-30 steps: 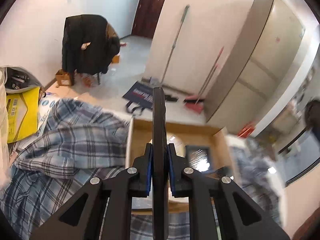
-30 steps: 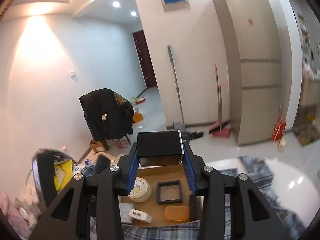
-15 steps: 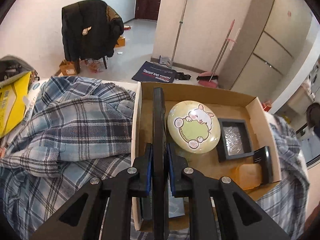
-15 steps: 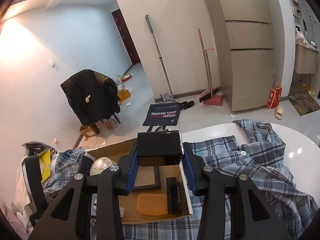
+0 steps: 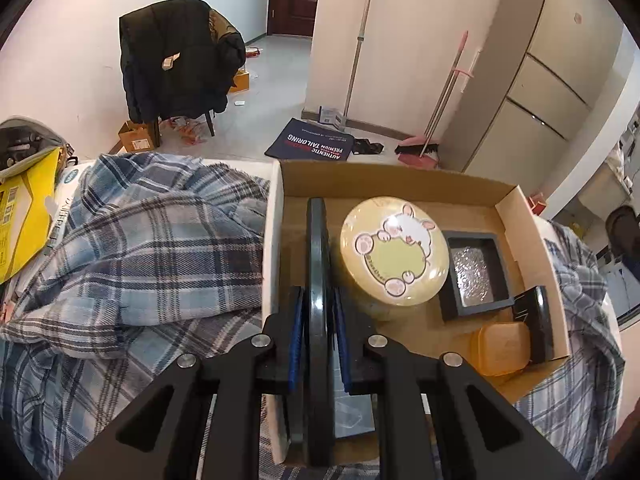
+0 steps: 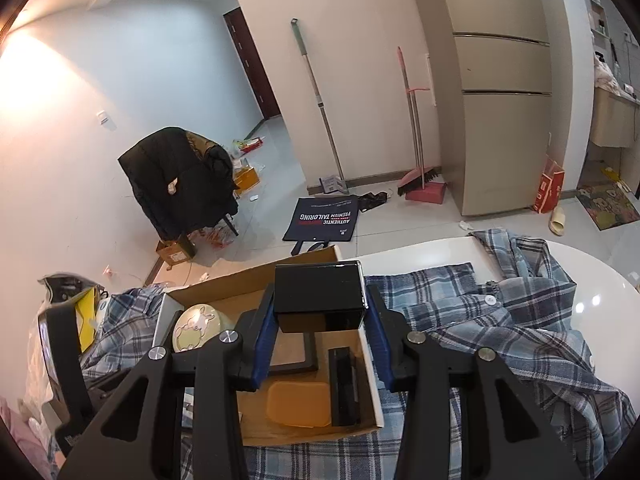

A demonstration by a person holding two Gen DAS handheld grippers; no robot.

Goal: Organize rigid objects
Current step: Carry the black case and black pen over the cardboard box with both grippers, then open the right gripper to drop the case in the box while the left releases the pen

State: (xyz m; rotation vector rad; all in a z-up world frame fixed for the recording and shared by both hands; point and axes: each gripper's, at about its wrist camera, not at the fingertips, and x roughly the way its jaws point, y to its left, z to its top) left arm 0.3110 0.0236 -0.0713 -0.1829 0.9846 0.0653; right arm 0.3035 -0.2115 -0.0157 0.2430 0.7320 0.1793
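Cardboard box (image 5: pixel 400 184) interior shows fully only from left wrist

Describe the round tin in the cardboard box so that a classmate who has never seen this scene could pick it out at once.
Find the open cardboard box lying among the blue plaid shirts on the white table. The round tin sits toward its far left part, beside a black square tray. It is the only round item there, pale yellow with a cartoon animal on its lid.

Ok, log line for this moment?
left gripper: jaws opening, flat black slab between, over cardboard box | right gripper: holding black box
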